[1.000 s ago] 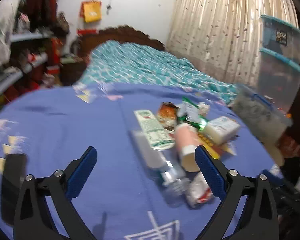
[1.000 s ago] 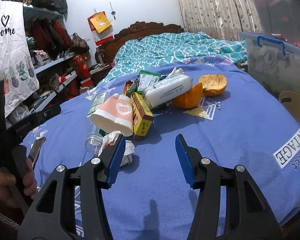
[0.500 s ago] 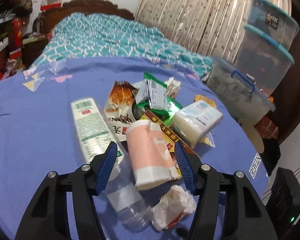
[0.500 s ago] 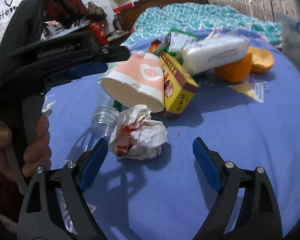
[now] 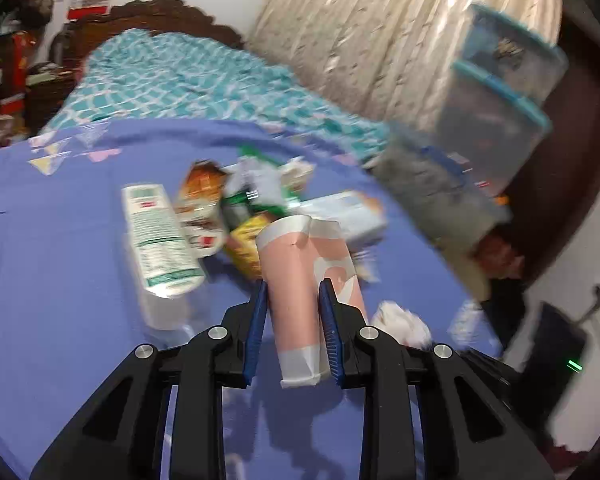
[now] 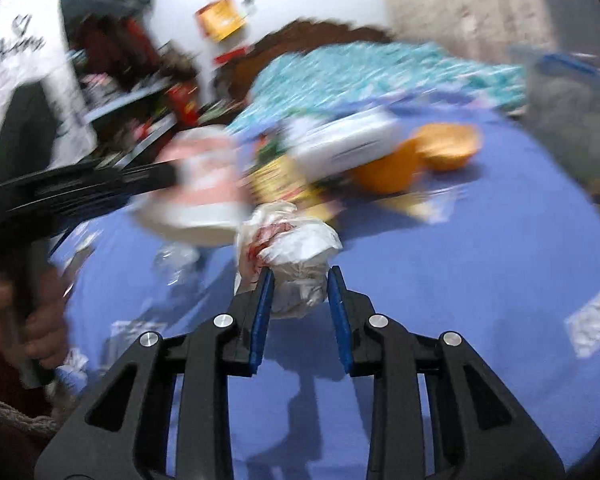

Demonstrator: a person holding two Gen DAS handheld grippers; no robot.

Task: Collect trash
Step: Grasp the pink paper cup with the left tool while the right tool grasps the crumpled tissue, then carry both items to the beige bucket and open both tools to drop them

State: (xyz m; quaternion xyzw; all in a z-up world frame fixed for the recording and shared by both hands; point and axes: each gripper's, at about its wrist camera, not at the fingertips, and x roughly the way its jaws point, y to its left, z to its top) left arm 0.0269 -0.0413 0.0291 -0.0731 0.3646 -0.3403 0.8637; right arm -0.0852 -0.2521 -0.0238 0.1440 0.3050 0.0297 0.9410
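Observation:
A pink paper cup (image 5: pixel 300 264) lies on its side on the blue sheet (image 5: pixel 60 280), at the near end of a trash pile. My left gripper (image 5: pixel 292 286) is closing around the cup, and its blue pads touch both sides. A crumpled white wrapper with red print (image 6: pixel 292 236) sits between the pads of my right gripper (image 6: pixel 300 274), which is closing and pinches it. In the right wrist view the left gripper (image 6: pixel 100 184) reaches in from the left to the blurred cup (image 6: pixel 204 184). The wrapper (image 5: pixel 400 322) also shows just right of the cup.
Left of the cup lies a clear bottle with a green-and-white label (image 5: pixel 160 240). Behind it are a yellow box (image 5: pixel 246 240), snack wrappers (image 5: pixel 204 184), a white tissue pack (image 5: pixel 352 212) and orange peels (image 6: pixel 444 148). Stacked storage bins (image 5: pixel 500 120) stand at the right. A hand (image 6: pixel 32 320) holds the left gripper.
The left gripper came forward over the cup and narrowed from wide open onto it. The right gripper opened wide, advanced to the crumpled wrapper and narrowed onto it.

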